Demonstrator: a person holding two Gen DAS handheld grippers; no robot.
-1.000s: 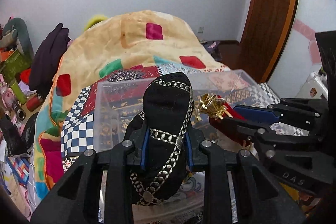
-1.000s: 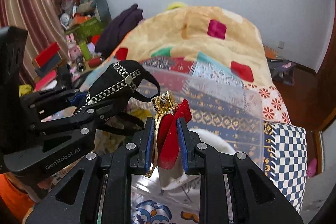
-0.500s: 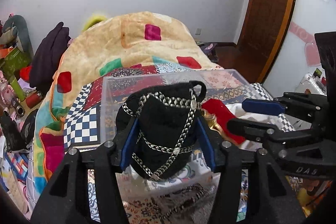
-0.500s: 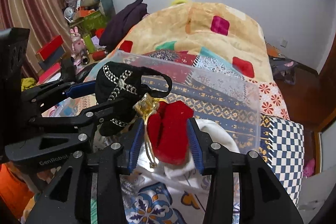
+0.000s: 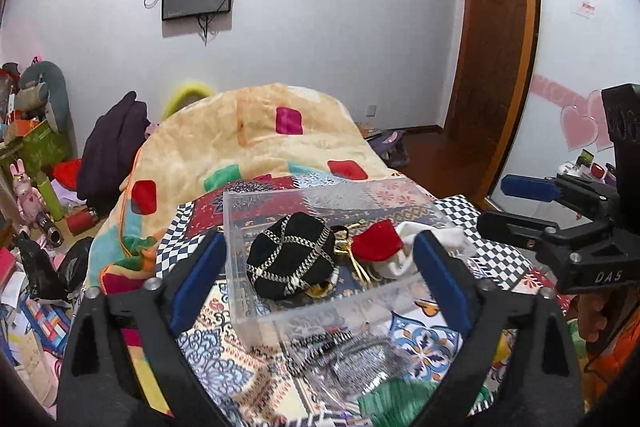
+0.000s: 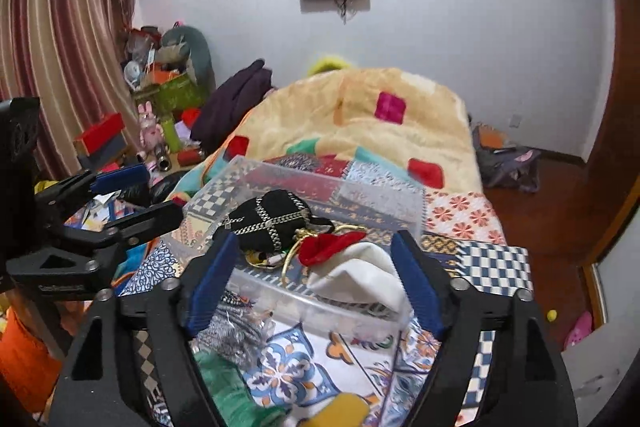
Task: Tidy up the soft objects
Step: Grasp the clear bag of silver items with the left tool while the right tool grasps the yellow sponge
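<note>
Clear plastic makes up the storage box (image 5: 256, 311) sitting on the patterned bedspread (image 6: 280, 371). Inside it lies a black pouch (image 5: 291, 259) crossed with silver chains, close to the left wall of the box. Just beside it, touching it, is a red pouch (image 5: 377, 246) with a gold tie. A white cloth (image 6: 360, 277) is bunched up at the right end of the box, and the red pouch rests partly on it.

The left gripper (image 5: 316, 281) hangs in front of the box with its blue pads spread wide, holding nothing. The right gripper (image 6: 312, 287) is spread wide too, and nothing is between its pads. Both sit near the front wall of the box, side by side.

In front of the box there is a shiny silver bundle (image 5: 352, 355), maybe a scarf in a clear bag, but it is too blurry to be sure. Something green (image 6: 228, 387) lies next to it. Behind the box a big yellow blanket (image 5: 256, 135) with coloured squares is heaped on the bed.
</note>
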